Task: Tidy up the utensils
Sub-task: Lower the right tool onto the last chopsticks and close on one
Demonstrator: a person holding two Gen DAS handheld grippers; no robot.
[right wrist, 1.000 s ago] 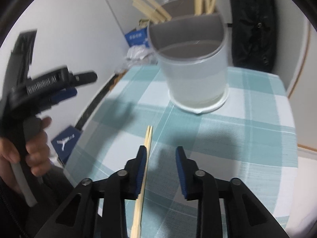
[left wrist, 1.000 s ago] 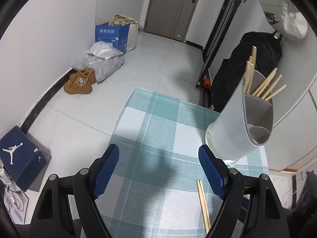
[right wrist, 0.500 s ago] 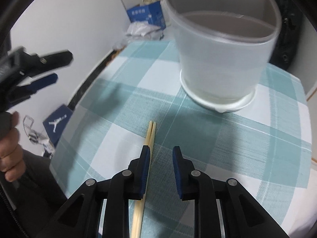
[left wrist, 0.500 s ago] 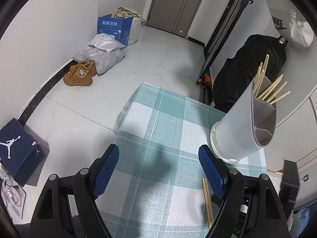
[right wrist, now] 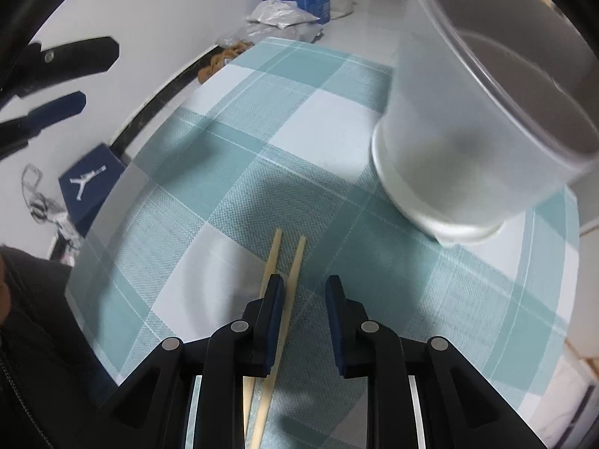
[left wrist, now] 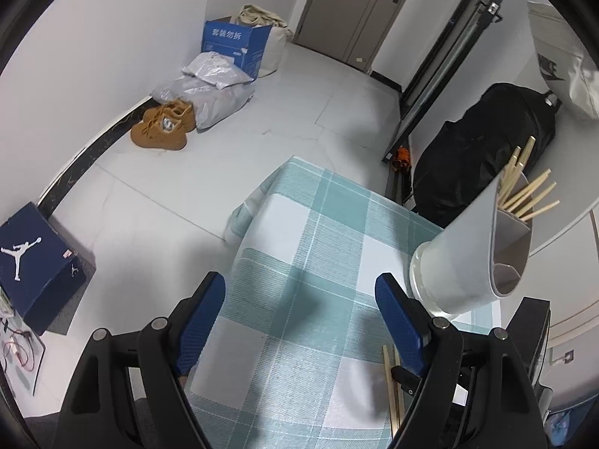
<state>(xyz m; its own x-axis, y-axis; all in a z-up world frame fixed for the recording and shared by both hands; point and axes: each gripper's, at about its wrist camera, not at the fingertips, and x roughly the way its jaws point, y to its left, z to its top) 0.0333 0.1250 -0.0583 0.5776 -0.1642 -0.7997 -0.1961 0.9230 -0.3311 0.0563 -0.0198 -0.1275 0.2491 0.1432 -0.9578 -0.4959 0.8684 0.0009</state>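
Because the chopsticks are lying flat by the holder, we are lowering our right gripper part-open and empty, straddling one stick, while our left gripper is hanging wide open and empty.

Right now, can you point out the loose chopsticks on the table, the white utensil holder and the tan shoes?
loose chopsticks [right wrist: 295, 262]: right wrist view, on the right stick's shaft near its tip.
white utensil holder [left wrist: 460, 262]: left wrist view, on its outer wall.
tan shoes [left wrist: 164, 127]: left wrist view, on the uppers.

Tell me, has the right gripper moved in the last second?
Yes. The right gripper moved closer to the white holder, which now looms larger; the chopsticks remain by its left finger.
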